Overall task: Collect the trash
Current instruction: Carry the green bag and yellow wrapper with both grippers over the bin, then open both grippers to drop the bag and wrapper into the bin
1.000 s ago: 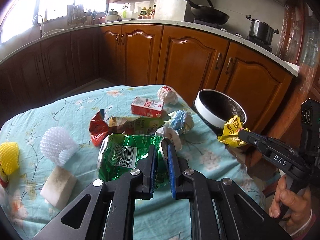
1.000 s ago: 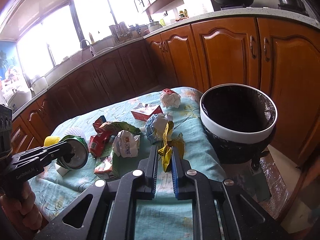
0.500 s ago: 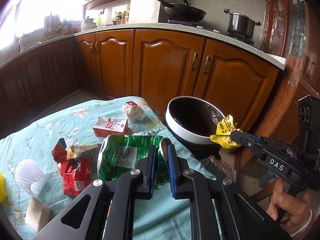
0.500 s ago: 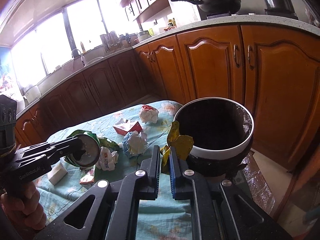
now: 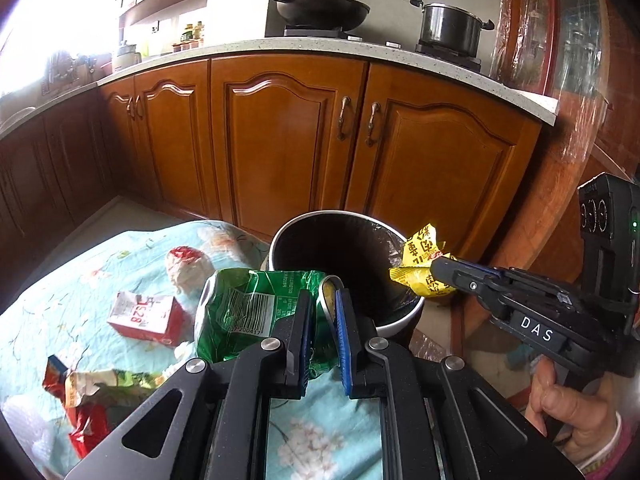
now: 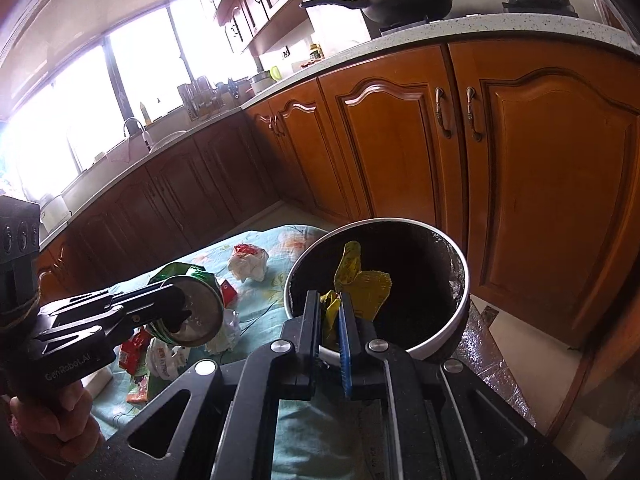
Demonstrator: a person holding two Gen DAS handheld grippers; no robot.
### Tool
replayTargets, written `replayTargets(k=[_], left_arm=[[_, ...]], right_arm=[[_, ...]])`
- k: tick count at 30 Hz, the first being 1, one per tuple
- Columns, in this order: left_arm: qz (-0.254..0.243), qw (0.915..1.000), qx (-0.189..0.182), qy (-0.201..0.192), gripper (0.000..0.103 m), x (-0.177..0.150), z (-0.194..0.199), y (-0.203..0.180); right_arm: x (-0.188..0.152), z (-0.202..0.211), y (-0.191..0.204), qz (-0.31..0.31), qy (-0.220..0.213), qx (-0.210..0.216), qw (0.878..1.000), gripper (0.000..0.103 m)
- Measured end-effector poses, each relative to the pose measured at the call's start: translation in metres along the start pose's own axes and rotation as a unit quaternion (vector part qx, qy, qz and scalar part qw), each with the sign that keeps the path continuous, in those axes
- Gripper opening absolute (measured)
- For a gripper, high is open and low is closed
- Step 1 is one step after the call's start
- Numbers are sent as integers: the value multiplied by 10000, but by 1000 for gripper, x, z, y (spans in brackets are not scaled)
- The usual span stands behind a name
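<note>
My left gripper [image 5: 322, 300] is shut on a crushed green can [image 5: 248, 308], held over the table's right end just short of the trash bin [image 5: 304, 220]. From the right wrist view the same can [image 6: 192, 312] shows its silver end, pinched by the left gripper [image 6: 176, 300]. My right gripper [image 6: 330, 308] is shut on a crumpled yellow wrapper [image 6: 360, 280] that hangs over the dark mouth of the white-rimmed bin [image 6: 460, 312]. In the left wrist view that wrapper [image 5: 420, 264] sits at the tip of the right gripper [image 5: 434, 270], above the bin's right rim.
On the floral tablecloth [image 5: 80, 272] lie a red and white carton [image 5: 146, 316], a crumpled white ball [image 5: 186, 264] and red and green wrappers [image 5: 88, 396]. Wooden cabinets [image 5: 280, 144] stand close behind the bin. A hand [image 5: 576, 412] grips the right tool.
Both grippers have swept right toward the bin, each still holding its piece. The yellow wrapper now hangs over the bin's mouth and the green can has come up to its near rim.
</note>
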State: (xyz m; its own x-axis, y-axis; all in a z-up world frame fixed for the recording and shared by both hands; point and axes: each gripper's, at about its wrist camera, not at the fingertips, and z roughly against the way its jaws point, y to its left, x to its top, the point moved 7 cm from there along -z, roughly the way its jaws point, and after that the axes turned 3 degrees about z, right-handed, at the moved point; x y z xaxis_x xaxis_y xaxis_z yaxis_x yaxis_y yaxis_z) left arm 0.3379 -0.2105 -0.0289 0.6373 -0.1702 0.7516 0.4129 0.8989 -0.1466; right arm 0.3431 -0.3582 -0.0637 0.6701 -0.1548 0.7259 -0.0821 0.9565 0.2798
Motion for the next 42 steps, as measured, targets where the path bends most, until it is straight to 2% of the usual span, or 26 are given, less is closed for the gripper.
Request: replayTargets(k=[8,15,24,26,27,28,30,31,34,36,38,40,42], left_arm=[[-74,9994,-207,278,10,30,-68,-5],[-86,9983,-260,510,10,43,-117,-6],[-110,9975,-360,599,11,54,-150,-9],[-84,9973,-387,614,16,55,-152,-8],[-72,9976,-357,596,24,55,-152,-6],[-68,9979,-324,560,33,56,-152,-5],[-43,9984,-286,481,41,55,-148,-4],[-13,9986,-263,452,45,55,-147,-2],[77,9991,-218,363,48,47,-133,1],[162,9992,-183,309,54,42,-126,4],[264,9992,-133,260,56,36,-118,7],[376,9990,-95,226,57,29,-109,11],[519,9985,-35,180,58,22,-101,17]], right_arm=[[11,-29,-28,-131,170,-7,9998,8],[6,-52,-51,-240,413,-48,9988,8],[4,-65,-61,-315,558,-1,9979,9],[4,-67,-61,-311,582,10,9978,14],[4,-67,-60,-315,588,19,9978,15],[4,-67,-60,-327,595,38,9977,21],[4,-67,-62,-381,585,32,9976,34],[3,-66,-63,-406,574,23,9975,37],[2,-62,-63,-460,541,12,9975,42],[2,-58,-61,-472,503,21,9976,45],[2,-55,-57,-456,463,53,9979,53],[2,-53,-54,-439,402,57,9982,68],[2,-50,-51,-448,323,44,9985,75]])
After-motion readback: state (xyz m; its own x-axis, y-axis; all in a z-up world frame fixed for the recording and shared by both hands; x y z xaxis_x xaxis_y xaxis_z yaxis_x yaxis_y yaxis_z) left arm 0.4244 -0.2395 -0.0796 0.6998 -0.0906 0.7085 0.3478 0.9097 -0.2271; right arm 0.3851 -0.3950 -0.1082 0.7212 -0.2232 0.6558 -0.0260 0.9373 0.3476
